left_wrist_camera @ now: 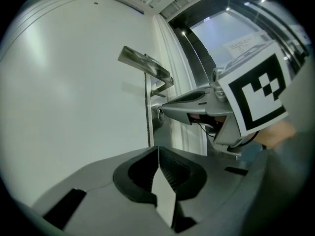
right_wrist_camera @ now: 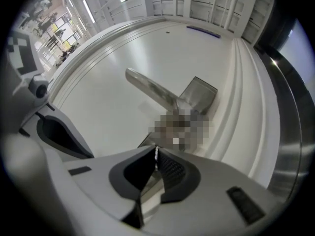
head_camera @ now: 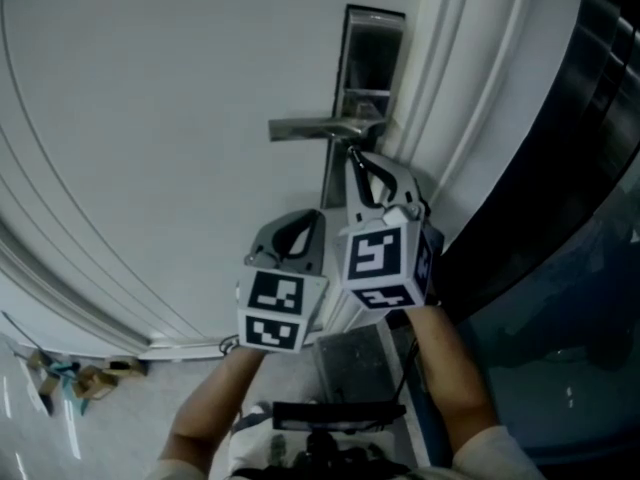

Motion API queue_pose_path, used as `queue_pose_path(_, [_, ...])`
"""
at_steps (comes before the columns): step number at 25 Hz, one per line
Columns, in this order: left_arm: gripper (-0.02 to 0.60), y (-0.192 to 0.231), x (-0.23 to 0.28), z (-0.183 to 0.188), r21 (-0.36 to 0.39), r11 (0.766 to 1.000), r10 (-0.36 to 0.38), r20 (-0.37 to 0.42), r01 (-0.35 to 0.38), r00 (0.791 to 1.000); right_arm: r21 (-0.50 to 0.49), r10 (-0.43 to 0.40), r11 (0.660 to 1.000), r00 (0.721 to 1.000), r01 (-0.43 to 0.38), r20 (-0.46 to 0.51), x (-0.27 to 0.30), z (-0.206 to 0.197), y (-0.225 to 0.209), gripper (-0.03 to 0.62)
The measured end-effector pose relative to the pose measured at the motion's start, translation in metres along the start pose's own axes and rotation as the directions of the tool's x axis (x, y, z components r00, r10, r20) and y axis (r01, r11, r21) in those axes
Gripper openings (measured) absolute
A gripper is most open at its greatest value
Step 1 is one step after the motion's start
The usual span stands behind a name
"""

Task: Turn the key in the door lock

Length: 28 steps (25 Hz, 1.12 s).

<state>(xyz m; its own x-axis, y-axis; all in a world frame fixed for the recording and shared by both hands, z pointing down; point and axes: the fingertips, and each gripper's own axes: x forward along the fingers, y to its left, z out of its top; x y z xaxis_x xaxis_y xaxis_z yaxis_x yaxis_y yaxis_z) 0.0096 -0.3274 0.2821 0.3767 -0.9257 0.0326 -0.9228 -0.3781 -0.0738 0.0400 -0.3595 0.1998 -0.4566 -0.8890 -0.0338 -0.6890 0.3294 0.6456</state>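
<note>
At the white door (head_camera: 150, 118), under the handle (head_camera: 315, 126), the right gripper (right_wrist_camera: 157, 157) meets the lock (left_wrist_camera: 159, 113), its jaws pinched on a bright sliver we take for the key (right_wrist_camera: 156, 150); the left gripper (left_wrist_camera: 158, 154) hangs just beside it, jaws together, empty; we judge the turn wants a pure wrist roll about the keyhole's axis, with a firm grip and no sideways prying.

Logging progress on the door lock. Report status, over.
Left hand-held gripper shut, empty, beside the right. Right hand-held gripper shut on key at lock below lever handle. Nothing seen blocking.
</note>
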Motion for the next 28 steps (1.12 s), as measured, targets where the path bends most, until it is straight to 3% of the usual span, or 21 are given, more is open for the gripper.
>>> queue_pose_path(2, [0.026, 0.004, 0.0, 0.0, -0.001, 1.0, -0.005, 0.0, 0.005, 1.0, 0.136, 0.032, 0.99, 0.999, -0.033, 0.012, -0.001, 0.001, -0.003, 0.021])
queue_pose_path(4, [0.026, 0.006, -0.001, 0.002, 0.001, 1.0, -0.016, 0.005, 0.016, 1.0, 0.304, 0.054, 0.951, 0.998, -0.062, 0.033, -0.001, 0.0, -0.008, 0.026])
queue_pose_path(7, [0.026, 0.011, -0.002, 0.006, 0.009, 0.999, -0.032, 0.016, 0.032, 0.999, 0.499, 0.059, 0.863, 0.997, -0.081, 0.059, 0.0, -0.003, -0.014, 0.029])
queue_pose_path(9, [0.026, 0.012, -0.002, 0.009, 0.022, 0.999, -0.045, 0.023, 0.044, 0.999, 0.622, 0.067, 0.777, 0.995, -0.099, 0.075, 0.0, -0.005, -0.017, 0.031])
queue_pose_path(12, [0.026, 0.013, -0.003, 0.015, 0.041, 0.997, -0.07, 0.033, 0.069, 0.997, 0.801, 0.07, 0.583, 0.991, -0.136, 0.117, 0.001, -0.01, -0.021, 0.035])
queue_pose_path(15, [0.026, 0.014, -0.005, 0.018, 0.048, 0.995, -0.095, 0.039, 0.093, 0.995, 0.926, 0.061, 0.322, 0.98, -0.199, 0.19, 0.002, -0.013, -0.023, 0.044])
queue_pose_path(16, [0.026, 0.014, -0.007, 0.019, 0.051, 0.994, -0.101, 0.041, 0.099, 0.994, 0.944, 0.054, 0.253, 0.977, -0.211, 0.204, 0.002, -0.014, -0.024, 0.046])
queue_pose_path(19, [0.026, 0.014, -0.009, 0.021, 0.061, 0.992, -0.117, 0.044, 0.115, 0.992, 0.972, 0.026, 0.097, 0.977, -0.215, 0.214, 0.001, -0.019, -0.024, 0.049])
queue_pose_path(22, [0.026, 0.013, -0.009, 0.021, 0.064, 0.99, -0.129, 0.047, 0.126, 0.991, 0.961, -0.001, -0.104, 0.966, -0.256, 0.257, 0.0, -0.023, -0.024, 0.055])
queue_pose_path(25, [0.026, 0.01, -0.009, 0.023, 0.065, 0.989, -0.138, 0.052, 0.135, 0.989, 0.913, -0.025, -0.28, 0.953, -0.296, 0.301, 0.0, -0.026, -0.025, 0.065])
queue_pose_path(27, [0.026, 0.009, -0.009, 0.023, 0.063, 0.988, -0.142, 0.054, 0.139, 0.988, 0.875, -0.039, -0.364, 0.944, -0.318, 0.327, 0.001, -0.027, -0.025, 0.075])
queue_pose_path(28, [0.026, 0.008, -0.008, 0.022, 0.061, 0.988, -0.144, 0.055, 0.141, 0.988, 0.863, -0.043, -0.384, 0.94, -0.328, 0.338, 0.001, -0.027, -0.024, 0.078])
